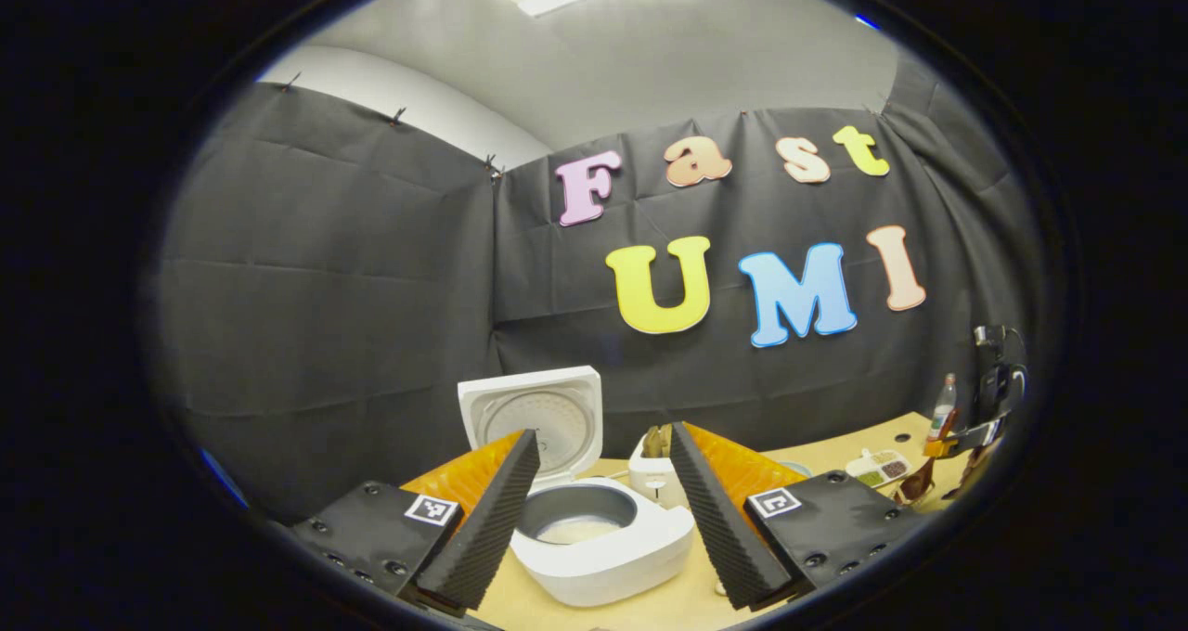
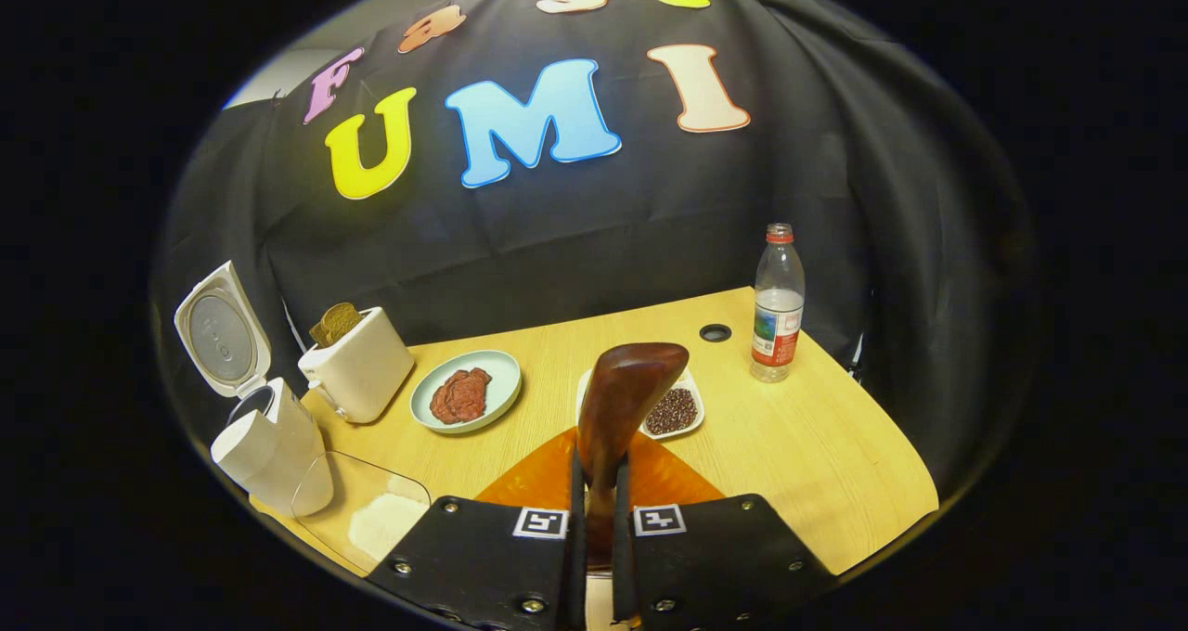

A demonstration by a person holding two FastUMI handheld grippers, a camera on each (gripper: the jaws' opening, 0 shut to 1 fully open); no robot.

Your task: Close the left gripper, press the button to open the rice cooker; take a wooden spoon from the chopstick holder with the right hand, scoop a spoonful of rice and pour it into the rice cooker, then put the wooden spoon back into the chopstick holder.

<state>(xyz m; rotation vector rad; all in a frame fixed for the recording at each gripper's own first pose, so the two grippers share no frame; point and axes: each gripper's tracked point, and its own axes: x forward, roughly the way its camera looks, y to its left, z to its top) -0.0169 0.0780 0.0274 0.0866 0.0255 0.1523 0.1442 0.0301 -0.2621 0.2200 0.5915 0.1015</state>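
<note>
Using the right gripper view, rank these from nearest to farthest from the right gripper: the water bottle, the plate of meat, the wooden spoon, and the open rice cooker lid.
1. Wooden spoon: clamped in the right gripper, bowl upward.
2. Plate of meat: on the table, ahead and left.
3. Water bottle: upright, far right near the table's back edge.
4. Rice cooker lid: raised at the far left.

Bottle and lid are too close to call.

Each hand-held gripper carried black, screw-studded plates. Every plate bore a small square black-and-white marker. The fingers were ridged.
</note>
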